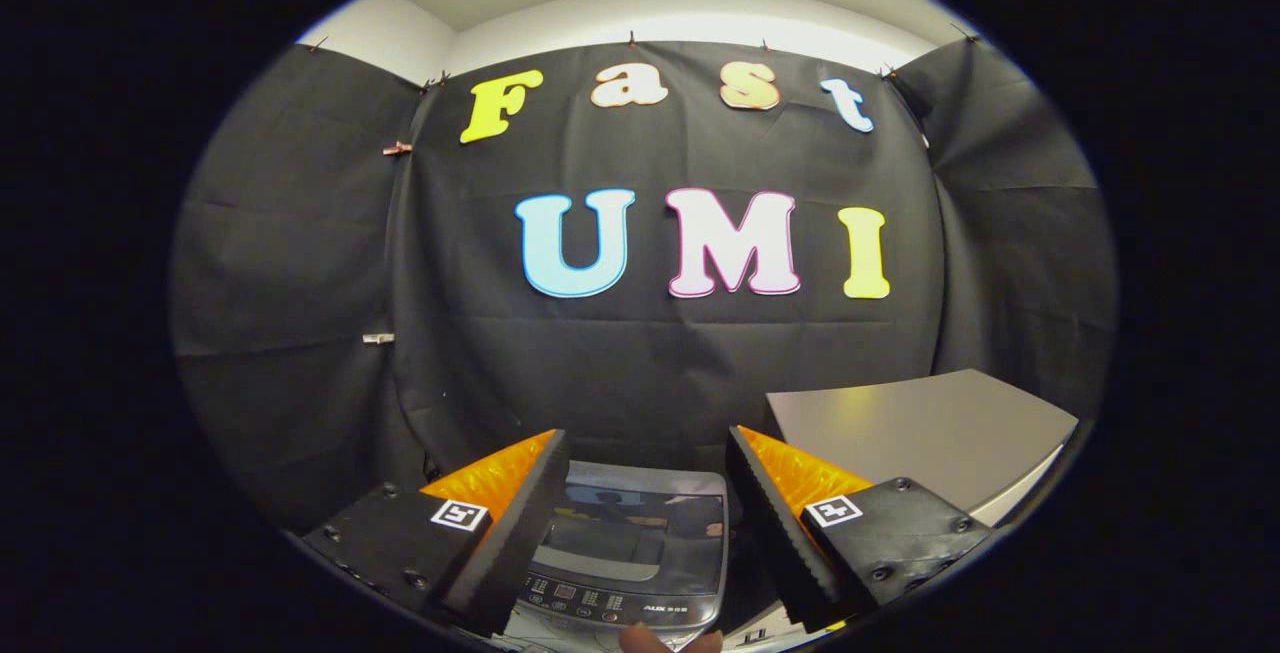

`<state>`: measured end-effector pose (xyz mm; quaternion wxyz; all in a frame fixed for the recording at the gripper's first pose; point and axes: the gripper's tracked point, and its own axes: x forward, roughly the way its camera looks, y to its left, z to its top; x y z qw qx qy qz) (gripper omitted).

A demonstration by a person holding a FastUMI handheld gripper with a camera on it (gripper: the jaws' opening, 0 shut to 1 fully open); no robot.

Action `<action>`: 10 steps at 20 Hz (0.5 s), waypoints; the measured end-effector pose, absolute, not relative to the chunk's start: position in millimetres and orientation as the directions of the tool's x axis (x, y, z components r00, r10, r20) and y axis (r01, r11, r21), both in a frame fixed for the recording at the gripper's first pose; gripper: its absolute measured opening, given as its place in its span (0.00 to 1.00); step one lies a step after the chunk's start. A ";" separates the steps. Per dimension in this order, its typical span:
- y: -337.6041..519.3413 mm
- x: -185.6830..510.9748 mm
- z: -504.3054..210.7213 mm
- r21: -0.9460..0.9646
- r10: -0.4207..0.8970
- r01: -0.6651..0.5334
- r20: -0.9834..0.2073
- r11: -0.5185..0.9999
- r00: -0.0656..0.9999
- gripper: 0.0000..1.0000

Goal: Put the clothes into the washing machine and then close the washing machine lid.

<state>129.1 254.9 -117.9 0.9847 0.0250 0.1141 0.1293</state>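
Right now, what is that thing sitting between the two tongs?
In the gripper view, a small washing machine lies between and just beyond the open tongs, its glass lid down and its button panel nearest. Nothing is held. A grey table stands beside it.

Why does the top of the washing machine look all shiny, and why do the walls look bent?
In the gripper view, the washing machine lid is glossy and mirrors the room, so it gleams between the open gripper fingers. The fisheye lens curves the cloth wall and the grey table beside the machine. The letters stay sharp, and the corners are dim.
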 end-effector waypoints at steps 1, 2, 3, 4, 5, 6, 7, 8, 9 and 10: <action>248.3 123.1 -112.4 0.078 0.258 -0.248 -0.205 0.966 0.944 0.99; 240.1 117.0 -107.6 0.080 0.251 -0.240 -0.199 0.968 0.947 0.99; 232.7 110.3 -104.5 0.088 0.249 -0.236 -0.196 0.968 0.948 0.99; 227.2 105.1 -101.2 0.095 0.249 -0.235 -0.189 0.967 0.950 0.99; 220.2 99.0 -97.5 0.101 0.247 -0.231 -0.184 0.968 0.951 0.99; 210.8 92.4 -95.1 0.100 0.239 -0.224 -0.181 0.969 0.954 0.99; 202.0 86.9 -92.6 0.097 0.230 -0.216 -0.176 0.972 0.957 0.99; 192.5 82.3 -89.7 0.089 0.218 -0.205 -0.170 0.975 0.961 0.99; 182.8 75.7 -85.5 0.086 0.207 -0.195 -0.160 0.977 0.965 0.99; 173.6 69.2 -81.4 0.089 0.197 -0.185 -0.148 0.979 0.969 0.99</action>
